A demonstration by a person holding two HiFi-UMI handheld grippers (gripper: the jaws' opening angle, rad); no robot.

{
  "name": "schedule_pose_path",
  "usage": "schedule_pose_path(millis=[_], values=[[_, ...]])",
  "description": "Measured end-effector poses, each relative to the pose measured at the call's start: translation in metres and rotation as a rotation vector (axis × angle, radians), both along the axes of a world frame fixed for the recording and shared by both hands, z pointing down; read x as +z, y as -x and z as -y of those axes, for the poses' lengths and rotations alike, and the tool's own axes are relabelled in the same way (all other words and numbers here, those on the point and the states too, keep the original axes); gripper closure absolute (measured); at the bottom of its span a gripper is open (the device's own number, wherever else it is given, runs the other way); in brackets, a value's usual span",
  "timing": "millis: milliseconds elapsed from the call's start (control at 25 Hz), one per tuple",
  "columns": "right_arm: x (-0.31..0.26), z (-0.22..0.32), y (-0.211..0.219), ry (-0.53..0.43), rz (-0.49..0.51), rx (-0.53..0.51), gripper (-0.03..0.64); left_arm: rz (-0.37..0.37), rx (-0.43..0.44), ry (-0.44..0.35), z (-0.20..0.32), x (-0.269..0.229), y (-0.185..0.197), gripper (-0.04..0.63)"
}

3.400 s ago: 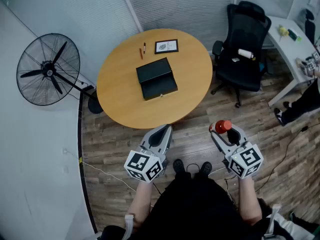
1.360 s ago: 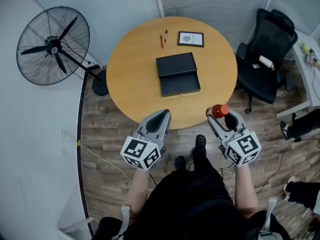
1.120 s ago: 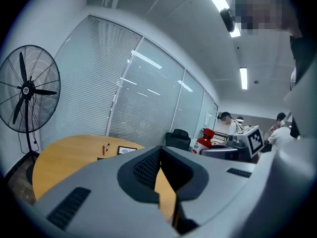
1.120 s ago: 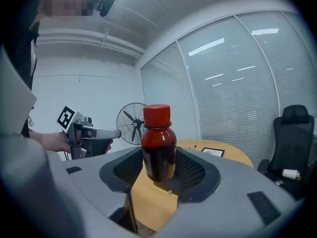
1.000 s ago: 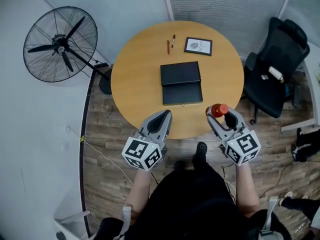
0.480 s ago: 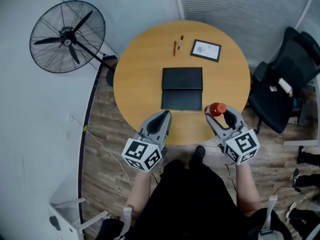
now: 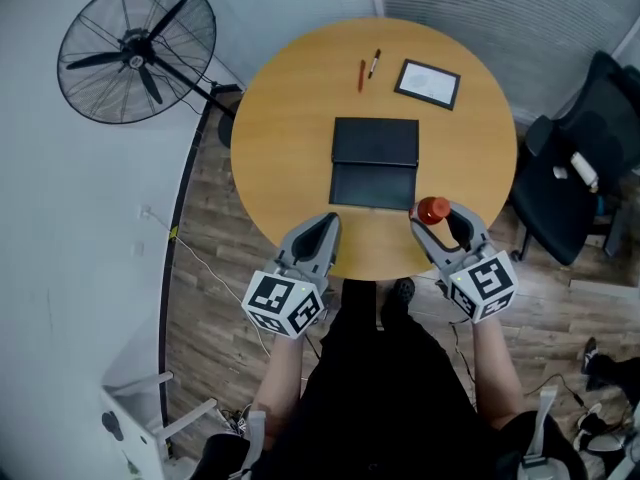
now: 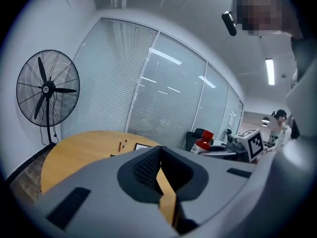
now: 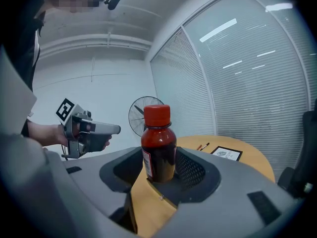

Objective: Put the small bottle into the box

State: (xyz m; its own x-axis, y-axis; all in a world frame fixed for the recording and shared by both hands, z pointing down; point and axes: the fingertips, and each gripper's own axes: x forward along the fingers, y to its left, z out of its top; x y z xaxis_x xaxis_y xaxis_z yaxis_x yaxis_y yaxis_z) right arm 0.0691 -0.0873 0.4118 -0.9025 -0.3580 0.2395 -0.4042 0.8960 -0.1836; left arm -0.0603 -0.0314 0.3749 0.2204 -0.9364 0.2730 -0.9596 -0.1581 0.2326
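Over the near edge of the round table [image 7: 290, 138], in the head view, the right gripper [image 7: 437, 220] clamps the small bottle [image 7: 433, 209] just beside the near right corner of the open black box [image 7: 375, 163], which lies at the table's middle. The left gripper [image 7: 326, 224] hangs alongside it. In the left gripper view, its jaws meet at the tips with nothing between them. In the right gripper view, the bottle stands upright between the jaws, red cap on top.
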Motion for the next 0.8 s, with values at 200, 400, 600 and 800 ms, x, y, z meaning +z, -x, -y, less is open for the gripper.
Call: schedule_pose_path(millis=[200, 400, 600, 800], values=[[0.001, 0.011, 0.018, -0.014, -0.019, 0.016, 0.399, -0.009, 0.018, -0.011, 0.014, 0.001, 0.019, 0.597], [0.001, 0.026, 0.04, -0.028, -0.054, 0.042, 0.399, -0.03, 0.061, -0.027, 0.04, -0.002, 0.039, 0.597], [0.009, 0.039, 0.07, -0.044, -0.084, 0.079, 0.399, -0.049, 0.111, -0.028, 0.063, 0.002, 0.068, 0.597], [0.03, 0.045, 0.102, -0.046, -0.126, 0.108, 0.399, -0.061, 0.177, -0.018, 0.082, 0.013, 0.094, 0.597]])
